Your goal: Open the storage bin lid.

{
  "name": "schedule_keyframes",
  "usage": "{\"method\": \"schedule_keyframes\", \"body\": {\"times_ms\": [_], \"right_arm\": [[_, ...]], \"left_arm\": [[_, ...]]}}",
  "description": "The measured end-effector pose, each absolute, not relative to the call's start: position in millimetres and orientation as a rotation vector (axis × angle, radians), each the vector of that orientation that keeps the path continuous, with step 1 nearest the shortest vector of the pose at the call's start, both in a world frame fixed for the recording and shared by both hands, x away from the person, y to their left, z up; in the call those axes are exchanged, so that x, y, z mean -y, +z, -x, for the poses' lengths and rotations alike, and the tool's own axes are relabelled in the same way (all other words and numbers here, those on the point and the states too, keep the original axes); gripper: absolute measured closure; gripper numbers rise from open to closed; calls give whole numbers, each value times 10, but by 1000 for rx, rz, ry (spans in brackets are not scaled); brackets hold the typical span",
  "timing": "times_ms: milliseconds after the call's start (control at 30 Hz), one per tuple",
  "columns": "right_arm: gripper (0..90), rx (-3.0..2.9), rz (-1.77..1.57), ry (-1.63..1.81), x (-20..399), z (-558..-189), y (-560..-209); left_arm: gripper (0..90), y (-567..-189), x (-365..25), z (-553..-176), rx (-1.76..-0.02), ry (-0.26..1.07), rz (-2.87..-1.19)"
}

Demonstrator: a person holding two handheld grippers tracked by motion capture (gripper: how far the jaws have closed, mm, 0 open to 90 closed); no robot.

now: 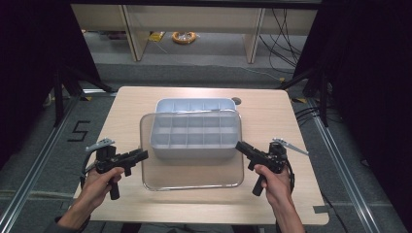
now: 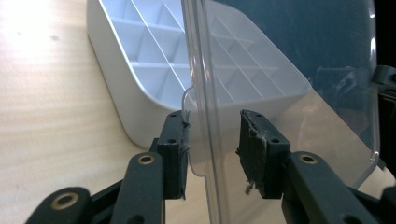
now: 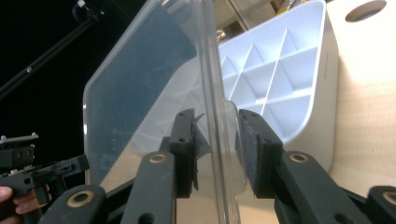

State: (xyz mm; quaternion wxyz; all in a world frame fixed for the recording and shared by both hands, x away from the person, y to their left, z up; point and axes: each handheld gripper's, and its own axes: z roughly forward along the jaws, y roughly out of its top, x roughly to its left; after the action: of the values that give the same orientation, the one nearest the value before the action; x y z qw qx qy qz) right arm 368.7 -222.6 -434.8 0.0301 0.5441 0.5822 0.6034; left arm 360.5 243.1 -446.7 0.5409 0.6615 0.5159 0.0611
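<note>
The clear lid [image 1: 194, 170] is straddled at its side edges by the left gripper [image 2: 212, 149] and right gripper [image 3: 215, 144], jaws apart. The lid is judged about to be clamped, both together, over the divided box [image 1: 194, 136].

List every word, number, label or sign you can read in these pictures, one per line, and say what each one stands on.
"5": black mark on the grey floor, left of the table, in the high view.
Nothing readable on the white divided box, the clear lid, the left gripper or the right gripper.
The yellow items on the far floor are too small to tell whether they carry text.
</note>
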Motion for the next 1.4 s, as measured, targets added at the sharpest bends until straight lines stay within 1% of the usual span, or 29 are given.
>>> {"method": "schedule_keyframes", "body": {"times_ms": [133,400,700,800,933,1233,1367,1400], "right_arm": [[686,-1813,-1705,1840,2218,-3574,-4427],[683,-1837,-1719,1816,2208,-3443,-4541],[684,-1862,-1745,1797,2199,-3293,-4678],[683,-1865,-1749,1786,2204,-3212,-4717],[679,-1874,-1770,1776,2205,-3095,-4768],[664,-1899,-1781,1721,2236,-3075,-4931],[647,-1919,-1856,1661,2220,-3072,-4971],[647,-1935,-1824,1661,2228,-3078,-4995]], "left_arm": [[614,-4560,-2424,-3548,-1242,146,-1557],[634,-4631,-2427,-3404,-1235,184,-1607],[626,-4735,-2449,-3279,-1247,143,-1616],[625,-4762,-2441,-3225,-1253,146,-1607],[626,-4819,-2444,-3172,-1262,118,-1614],[617,-4901,-2396,-3139,-1251,99,-1648],[601,-4940,-2377,-3093,-1251,91,-1696],[600,-4947,-2380,-3090,-1251,88,-1696]]}}
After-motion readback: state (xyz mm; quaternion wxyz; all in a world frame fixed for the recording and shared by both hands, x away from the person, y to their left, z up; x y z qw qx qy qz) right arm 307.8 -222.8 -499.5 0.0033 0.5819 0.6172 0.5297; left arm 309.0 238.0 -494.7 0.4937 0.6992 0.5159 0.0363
